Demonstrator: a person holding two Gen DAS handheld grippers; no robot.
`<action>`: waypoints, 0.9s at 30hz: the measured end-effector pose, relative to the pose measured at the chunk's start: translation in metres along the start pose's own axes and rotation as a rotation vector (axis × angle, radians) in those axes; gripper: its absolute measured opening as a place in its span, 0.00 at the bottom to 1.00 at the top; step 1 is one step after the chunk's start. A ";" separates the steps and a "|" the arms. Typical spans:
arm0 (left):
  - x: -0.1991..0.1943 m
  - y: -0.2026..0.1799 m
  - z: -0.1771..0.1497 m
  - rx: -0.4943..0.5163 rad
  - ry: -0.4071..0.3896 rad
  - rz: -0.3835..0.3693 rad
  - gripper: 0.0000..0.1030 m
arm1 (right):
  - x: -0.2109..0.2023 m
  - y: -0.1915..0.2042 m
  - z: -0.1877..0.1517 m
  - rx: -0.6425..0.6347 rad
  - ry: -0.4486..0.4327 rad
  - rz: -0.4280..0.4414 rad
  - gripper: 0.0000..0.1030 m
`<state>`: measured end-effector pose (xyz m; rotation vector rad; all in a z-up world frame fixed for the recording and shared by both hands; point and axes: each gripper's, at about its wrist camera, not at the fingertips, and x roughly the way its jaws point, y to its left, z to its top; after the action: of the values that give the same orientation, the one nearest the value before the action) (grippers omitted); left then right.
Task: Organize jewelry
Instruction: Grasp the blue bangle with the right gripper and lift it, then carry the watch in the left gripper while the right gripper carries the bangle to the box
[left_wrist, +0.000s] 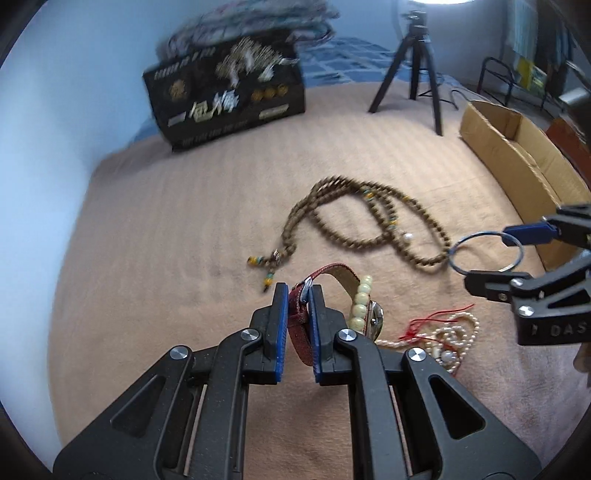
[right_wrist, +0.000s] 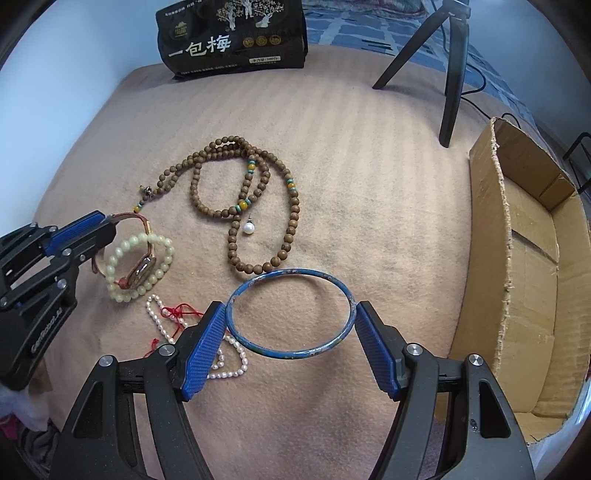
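Note:
My left gripper (left_wrist: 298, 291) is shut on the red strap of a wristwatch (left_wrist: 375, 317), which hangs tilted just above the tan blanket. A pale green bead bracelet (left_wrist: 360, 299) is looped around the watch. From the right wrist view the left gripper (right_wrist: 105, 236) sits at the left edge with the watch (right_wrist: 142, 271) and pale bracelet (right_wrist: 162, 242). My right gripper (right_wrist: 290, 314) is shut on a thin blue bangle (right_wrist: 291, 272), one pad against each side. The right gripper (left_wrist: 491, 254) with the bangle (left_wrist: 480, 232) also shows at the right in the left wrist view.
A brown bead necklace (right_wrist: 295, 206), a pearl earring (right_wrist: 248, 227) and a pearl bracelet with red thread (right_wrist: 229, 373) lie on the blanket. An open cardboard box (right_wrist: 495, 206) stands to the right. A black printed bag (right_wrist: 236, 40) and a tripod (right_wrist: 452, 92) stand at the back.

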<state>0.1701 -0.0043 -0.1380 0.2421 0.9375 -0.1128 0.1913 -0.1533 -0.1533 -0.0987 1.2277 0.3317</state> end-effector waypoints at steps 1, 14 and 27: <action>-0.004 -0.005 0.000 0.024 -0.019 0.013 0.09 | -0.002 -0.001 -0.001 0.003 -0.002 -0.001 0.69; -0.032 -0.030 0.001 0.053 -0.079 0.024 0.08 | -0.036 -0.025 -0.010 0.033 -0.059 0.031 0.69; -0.073 -0.038 0.012 -0.086 -0.112 -0.126 0.08 | -0.089 -0.037 -0.018 0.051 -0.153 0.058 0.69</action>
<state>0.1288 -0.0446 -0.0785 0.0957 0.8442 -0.1995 0.1596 -0.2100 -0.0804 0.0062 1.0885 0.3516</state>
